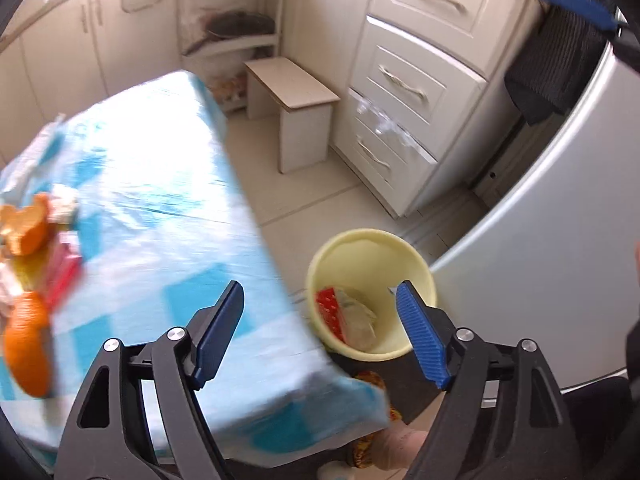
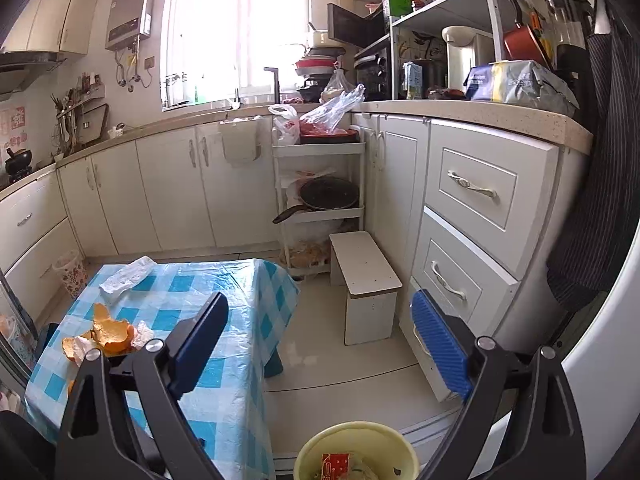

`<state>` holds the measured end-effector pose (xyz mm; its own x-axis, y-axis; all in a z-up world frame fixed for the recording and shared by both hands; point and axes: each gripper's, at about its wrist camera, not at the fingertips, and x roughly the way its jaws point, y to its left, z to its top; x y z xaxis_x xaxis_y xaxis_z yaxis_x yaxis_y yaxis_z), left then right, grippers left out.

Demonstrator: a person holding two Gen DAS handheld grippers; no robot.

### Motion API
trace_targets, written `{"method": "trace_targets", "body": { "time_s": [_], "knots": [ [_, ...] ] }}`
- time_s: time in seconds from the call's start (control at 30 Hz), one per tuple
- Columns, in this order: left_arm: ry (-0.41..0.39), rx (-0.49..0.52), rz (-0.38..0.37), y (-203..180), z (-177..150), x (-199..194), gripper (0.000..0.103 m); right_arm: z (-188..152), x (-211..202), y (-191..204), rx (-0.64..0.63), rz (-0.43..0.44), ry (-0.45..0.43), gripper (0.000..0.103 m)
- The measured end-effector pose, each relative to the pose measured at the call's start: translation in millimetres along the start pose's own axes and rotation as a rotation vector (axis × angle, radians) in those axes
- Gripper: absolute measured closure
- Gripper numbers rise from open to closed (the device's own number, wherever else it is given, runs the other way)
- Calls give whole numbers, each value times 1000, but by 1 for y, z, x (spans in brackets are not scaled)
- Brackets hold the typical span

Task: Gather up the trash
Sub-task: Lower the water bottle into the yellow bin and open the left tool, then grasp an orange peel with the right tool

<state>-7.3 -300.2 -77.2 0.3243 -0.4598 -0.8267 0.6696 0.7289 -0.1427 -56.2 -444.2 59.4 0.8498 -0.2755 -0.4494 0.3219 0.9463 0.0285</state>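
We hold two tools. The left tool (image 1: 320, 308) has its jaws wide apart and grips nothing; under it stands one yellow bin (image 1: 416, 264) on the floor, with one red wrapper (image 1: 330, 310) and one pale wrapper (image 1: 360, 316) inside. The right tool (image 2: 320, 320) is also wide open and empty. On the bench (image 2: 224, 360) lie some orange peels (image 2: 114, 330) and one white wrapper (image 2: 128, 276).
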Motion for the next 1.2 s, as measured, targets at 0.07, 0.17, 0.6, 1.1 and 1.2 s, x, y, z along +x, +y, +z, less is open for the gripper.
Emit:
{"method": "trace_targets", "body": {
  "time_s": [0.07, 0.17, 0.6, 1.1, 1.2],
  "knots": [
    [-30, -15, 41, 25, 0, -18, 26, 1, 3, 10, -20, 9, 1, 14],
    [-73, -41, 117, 65, -1, -45, 25, -1, 8, 26, -48, 24, 12, 13],
    [-63, -464, 341, 270, -45, -97, 22, -16, 48, 102, -134, 181, 153, 13],
    [121, -318, 278, 239, -66, -53, 22, -56, 126, 198, -109, 392, 433, 19],
    [136, -352, 257, 246, -68, -49, 22, -62, 143, 206, -1, 509, 517, 27]
  ]
}}
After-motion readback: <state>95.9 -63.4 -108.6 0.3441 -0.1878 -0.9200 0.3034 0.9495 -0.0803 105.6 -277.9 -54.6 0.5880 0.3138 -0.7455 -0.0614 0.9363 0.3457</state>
